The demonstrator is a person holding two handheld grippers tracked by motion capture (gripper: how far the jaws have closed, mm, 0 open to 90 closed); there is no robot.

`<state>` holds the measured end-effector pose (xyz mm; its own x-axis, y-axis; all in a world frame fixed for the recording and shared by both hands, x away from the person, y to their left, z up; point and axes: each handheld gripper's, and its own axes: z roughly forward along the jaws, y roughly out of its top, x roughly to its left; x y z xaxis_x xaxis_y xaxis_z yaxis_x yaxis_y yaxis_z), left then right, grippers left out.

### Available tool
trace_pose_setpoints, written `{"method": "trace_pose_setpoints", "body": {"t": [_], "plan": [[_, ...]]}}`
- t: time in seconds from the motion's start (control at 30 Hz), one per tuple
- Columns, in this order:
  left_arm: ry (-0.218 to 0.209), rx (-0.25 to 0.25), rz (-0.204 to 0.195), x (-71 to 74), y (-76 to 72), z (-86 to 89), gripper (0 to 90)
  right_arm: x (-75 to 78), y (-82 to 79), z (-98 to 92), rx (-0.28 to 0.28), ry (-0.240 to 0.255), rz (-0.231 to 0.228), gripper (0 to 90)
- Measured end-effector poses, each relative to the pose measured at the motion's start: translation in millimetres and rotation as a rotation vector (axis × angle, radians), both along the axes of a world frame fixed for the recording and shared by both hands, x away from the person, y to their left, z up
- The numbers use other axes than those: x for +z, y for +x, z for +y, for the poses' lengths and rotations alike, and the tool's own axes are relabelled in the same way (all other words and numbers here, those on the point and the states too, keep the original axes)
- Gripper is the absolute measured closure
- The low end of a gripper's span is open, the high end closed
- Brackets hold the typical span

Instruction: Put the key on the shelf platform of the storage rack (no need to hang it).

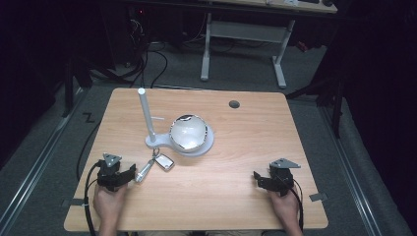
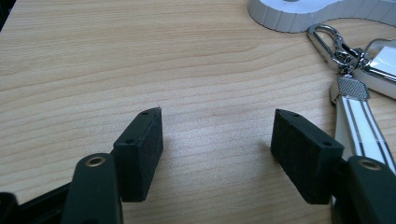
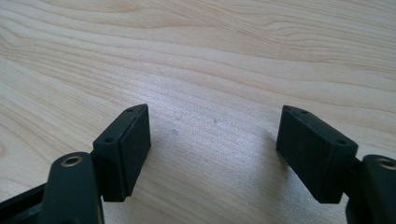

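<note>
Both hand-held grippers [image 1: 129,173] [image 1: 257,178] gape empty; a keyring [image 1: 156,163] lies beside the left, near a white stand [image 1: 162,143].

Tool [image 3: 212,140] agape over bare table [image 3: 233,56]

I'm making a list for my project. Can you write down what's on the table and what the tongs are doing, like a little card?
Table: light wood table
Stand: white stand with an upright pole, and a shiny silver bowl on its base
Keys: key bunch with a fob, lying flat near the stand
Left tongs: open, empty, beside the keys
Right tongs: open, empty, over bare wood
</note>
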<state>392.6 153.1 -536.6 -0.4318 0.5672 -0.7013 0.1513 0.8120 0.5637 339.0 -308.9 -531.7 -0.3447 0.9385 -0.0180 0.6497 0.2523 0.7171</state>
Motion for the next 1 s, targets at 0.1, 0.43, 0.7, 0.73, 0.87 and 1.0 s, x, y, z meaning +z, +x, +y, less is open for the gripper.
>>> {"method": "trace_pose_setpoints", "body": {"t": [0.1, 0.43, 0.7, 0.73, 0.87, 1.0], "plan": [[0.002, 0.0, 0.0, -0.1, -0.1, 0.0, 34.1, 0.0, 0.0, 0.0, 0.0, 0.0, 0.0, 26.5], [0.017, -0.013, -0.001, -0.8, -0.8, 0.6, 32.9, 0.0, 0.0, 0.0, 0.0, 0.0, 0.0, 26.5], [-0.003, 0.0, 0.002, 0.2, -0.5, 0.3, 32.8, 0.0, 0.0, 0.0, 0.0, 0.0, 0.0, 26.5], [-0.003, 0.0, 0.002, 0.2, -0.5, 0.3, 32.8, 0.0, 0.0, 0.0, 0.0, 0.0, 0.0, 26.5], [-0.007, -0.002, 0.003, 0.5, -0.6, 0.4, 32.3, 0.0, 0.0, 0.1, 0.0, 0.0, 0.0, 26.5], [0.002, -0.009, 0.004, 0.0, -0.9, 0.1, 32.2, 0.1, 0.0, 0.1, 0.0, -0.001, 0.0, 26.5]]}}
